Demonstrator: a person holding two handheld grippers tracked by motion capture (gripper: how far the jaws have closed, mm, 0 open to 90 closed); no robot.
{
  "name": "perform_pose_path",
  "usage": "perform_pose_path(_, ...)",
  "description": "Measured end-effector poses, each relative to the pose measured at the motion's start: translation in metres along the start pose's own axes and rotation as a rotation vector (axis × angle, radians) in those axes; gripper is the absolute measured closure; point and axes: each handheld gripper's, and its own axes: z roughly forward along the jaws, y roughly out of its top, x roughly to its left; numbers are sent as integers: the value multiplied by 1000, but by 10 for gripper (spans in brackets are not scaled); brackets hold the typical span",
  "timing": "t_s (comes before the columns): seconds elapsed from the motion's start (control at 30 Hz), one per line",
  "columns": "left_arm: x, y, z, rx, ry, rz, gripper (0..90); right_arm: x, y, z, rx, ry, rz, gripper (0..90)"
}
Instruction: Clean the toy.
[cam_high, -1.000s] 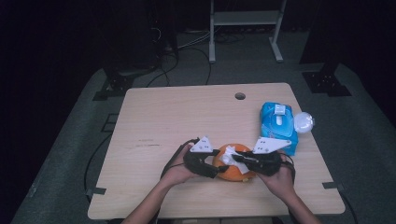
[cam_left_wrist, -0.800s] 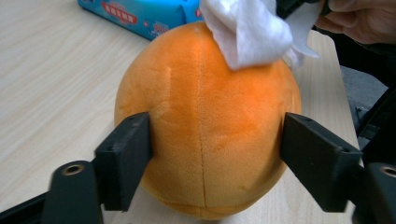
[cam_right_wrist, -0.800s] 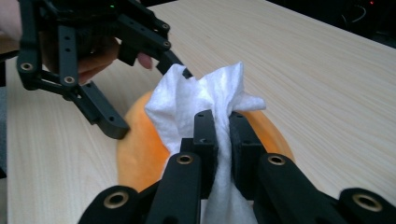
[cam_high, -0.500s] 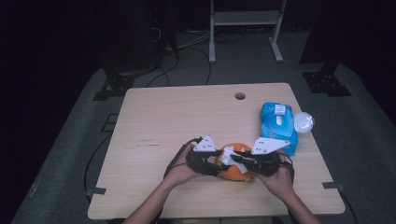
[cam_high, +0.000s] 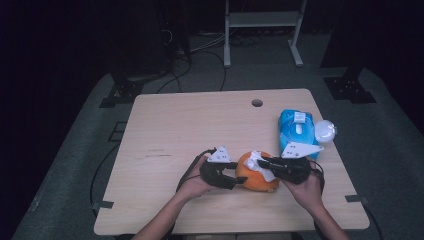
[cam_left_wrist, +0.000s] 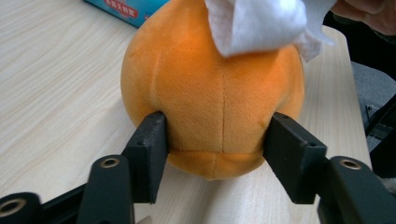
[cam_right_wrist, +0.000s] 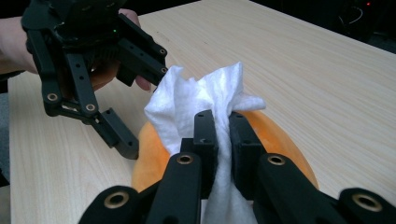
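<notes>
An orange plush ball (cam_high: 252, 177) rests on the wooden table (cam_high: 190, 125) near its front edge. My left gripper (cam_high: 239, 180) comes at it from the left; its jaws have just been closing and both pads (cam_left_wrist: 152, 140) now press on the ball's (cam_left_wrist: 219, 93) sides. My right gripper (cam_high: 262, 165) reaches in from the right, shut on a crumpled white tissue (cam_right_wrist: 196, 102) that lies on the ball's top (cam_right_wrist: 285, 149). In the right gripper view the left gripper (cam_right_wrist: 144, 108) hangs just beyond the tissue.
A blue wipes pack (cam_high: 296, 131) lies at the table's right side behind my right hand, with a round white object (cam_high: 325, 131) beside it at the edge. A cable hole (cam_high: 257, 103) sits near the far edge.
The left gripper's jaws have drawn in against the orange ball. The right gripper with the tissue has kept its place on top.
</notes>
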Motion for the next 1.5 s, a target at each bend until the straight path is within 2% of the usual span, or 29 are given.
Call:
perform_pose_path(0.1, -2, 2, 0, -6, 5, 8, 433, 6, 3, 1, 2, 3, -20, 826)
perform_pose_path(0.2, -4, 1, 0, 7, 12, 23, 432, 17, 7, 10, 17, 38, -62, 825)
perform_pose_path(0.27, -3, 0, 0, 9, 13, 19, 429, 24, 9, 16, 36, 53, -88, 825)
perform_pose_path(0.33, -1, -2, -1, 9, 6, 9, 417, 24, 12, 18, 45, 50, -99, 826)
perform_pose_path(0.43, 1, -4, -1, 21, 1, 0, 410, 10, 15, 10, 27, 5, -71, 826)
perform_pose_path(0.47, 1, -5, -1, 20, -4, -3, 404, -5, 14, 4, 28, -31, -39, 825)
perform_pose_path(0.5, 2, -5, -1, 21, -6, -4, 399, -12, 12, 2, 34, -40, -12, 825)
perform_pose_path(0.53, 2, -5, -1, 21, -6, -4, 387, -12, 12, 2, 34, -40, -12, 825)
perform_pose_path(0.57, 3, -5, -2, 20, -11, -2, 369, -22, 5, 0, 37, -36, 32, 825)
perform_pose_path(0.6, 4, -4, -3, 16, -40, -17, 345, -24, 0, 0, 36, -23, 54, 825)
perform_pose_path(0.63, 4, -4, -3, 16, -40, -17, 329, -24, 0, 0, 36, -23, 54, 825)
perform_pose_path(0.7, 2, -1, -5, 5, -64, -31, 300, -21, -8, 2, 24, 22, 85, 825)
perform_pose_path(0.73, 2, -1, -5, 5, -64, -31, 289, -21, -8, 2, 24, 22, 85, 825)
perform_pose_path(0.77, 1, -1, -5, 3, -65, -24, 289, -18, -11, 2, 22, 43, 97, 825)
perform_pose_path(0.87, -1, -4, -1, 14, -63, -13, 296, -7, -15, 2, 38, 60, 82, 825)
perform_pose_path(0.97, -3, -3, -1, 20, -45, 10, 352, -2, -14, 1, 50, 47, 61, 825)
perform_pose_path(1.0, -4, -3, -1, 24, -37, 28, 365, 5, -9, 1, 60, 29, 21, 825)
perform_pose_path(1.03, -6, -3, -1, 28, -31, 33, 365, 5, -9, 1, 60, 29, 21, 825)
perform_pose_path(1.1, -7, -2, -1, 29, -33, 37, 372, 14, -1, 6, 64, 30, -32, 825)
perform_pose_path(1.17, -7, -2, -2, 30, -38, 48, 368, 26, 8, 17, 71, 63, -74, 824)
perform_pose_path(1.2, -8, -2, -2, 36, -37, 67, 367, 30, 10, 22, 77, 74, -92, 825)
perform_pose_path(1.3, -9, -3, -2, 45, -27, 80, 366, 34, 13, 30, 91, 87, -109, 825)
perform_pose_path(1.37, -8, -4, -2, 39, -27, 75, 368, 32, 14, 31, 95, 80, -111, 825)
perform_pose_path(1.4, -8, -4, -3, 41, -25, 77, 370, 25, 14, 27, 84, 65, -95, 825)
perform_pose_path(1.43, -7, -5, -2, 38, -26, 72, 370, 25, 14, 27, 84, 65, -95, 825)
perform_pose_path(1.5, -6, -6, -2, 37, -31, 68, 370, 15, 12, 21, 73, 44, -66, 825)
